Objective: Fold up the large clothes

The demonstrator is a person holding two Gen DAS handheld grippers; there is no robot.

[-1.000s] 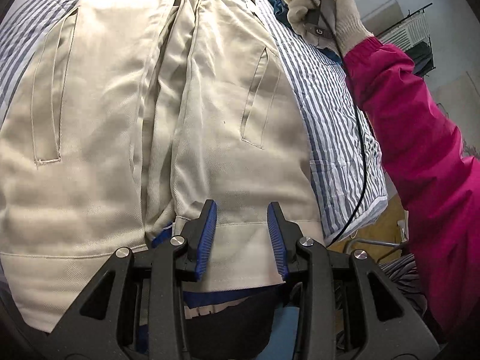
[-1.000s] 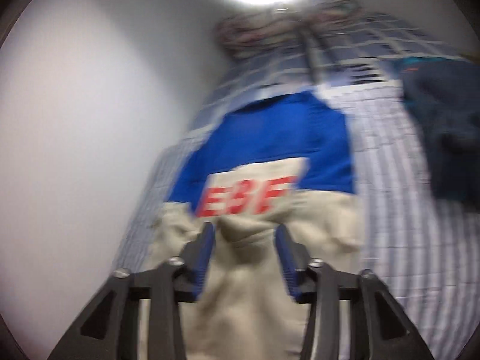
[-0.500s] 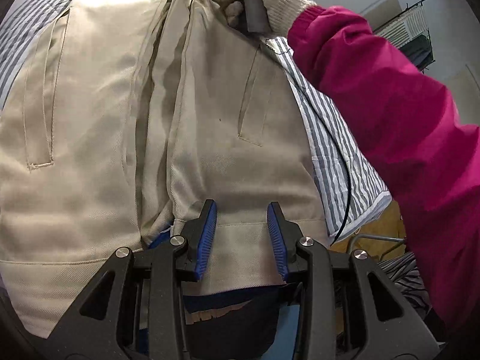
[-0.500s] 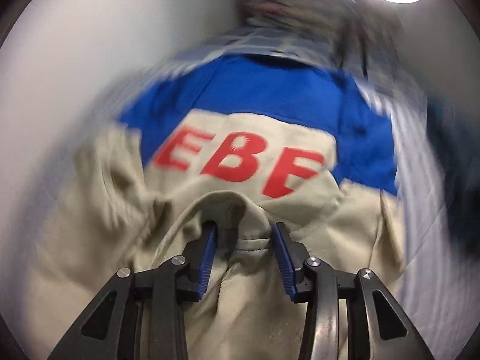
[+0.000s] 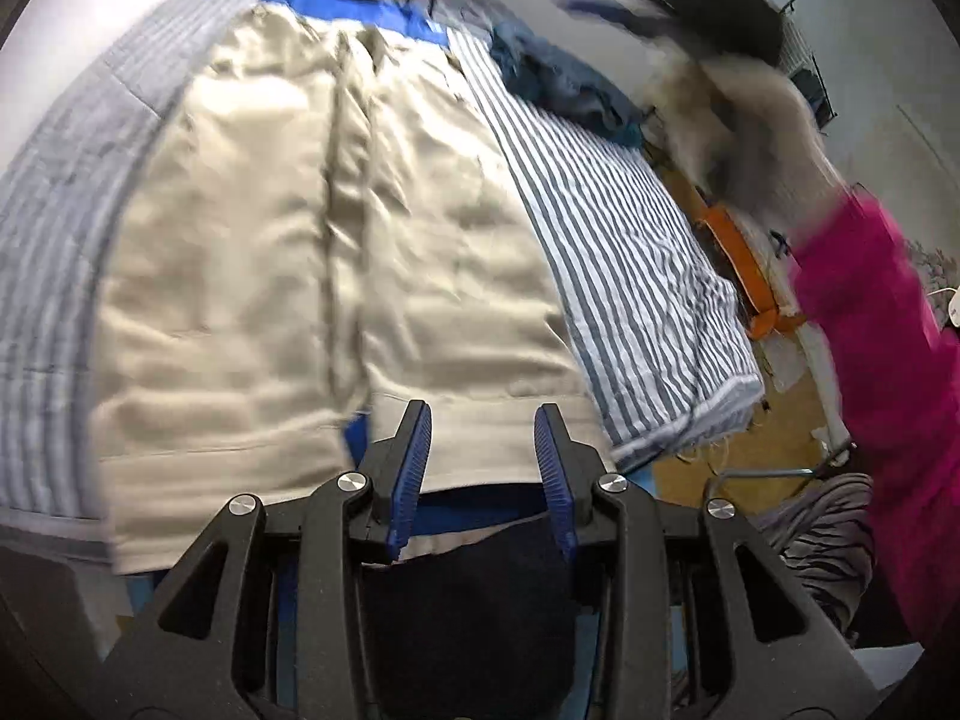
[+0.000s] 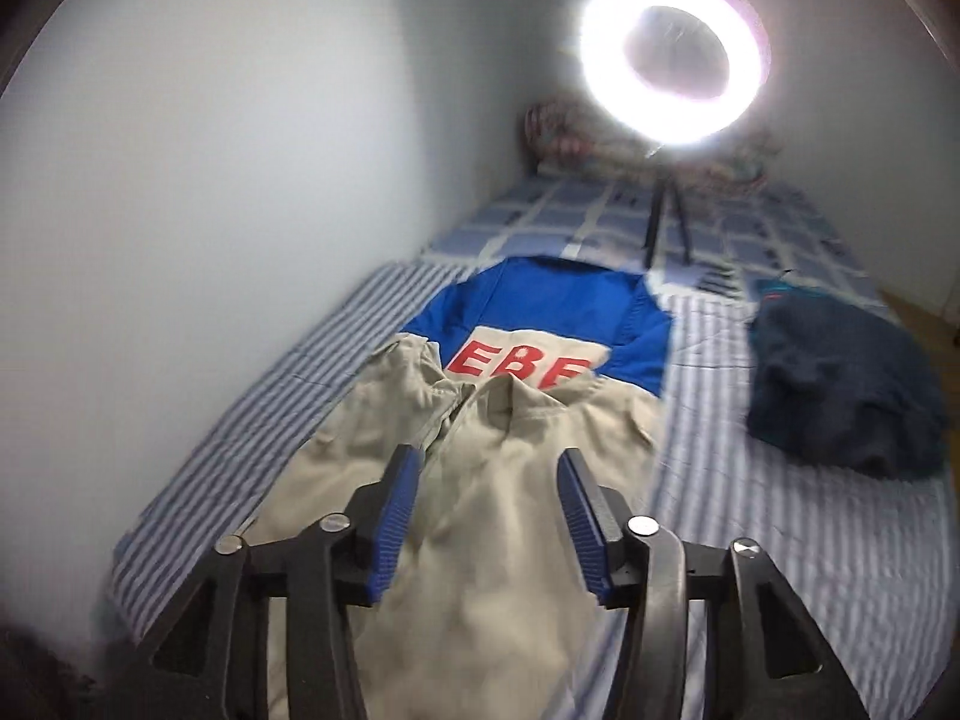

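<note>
Striped bedding (image 6: 774, 516) covers the bed, a ring light (image 6: 675, 57) glaring far beyond the right tongs (image 6: 489, 516). Both tongs stand apart, gripping nothing. Left tongs (image 5: 483, 468) hover at the near hem of the beige-and-blue jacket (image 5: 288, 276) — spread flat ahead of both. Right of it lies a dark blue garment (image 6: 840, 390), well apart from the jacket.

Glaring ring light (image 6: 675, 54), motion blur
</note>
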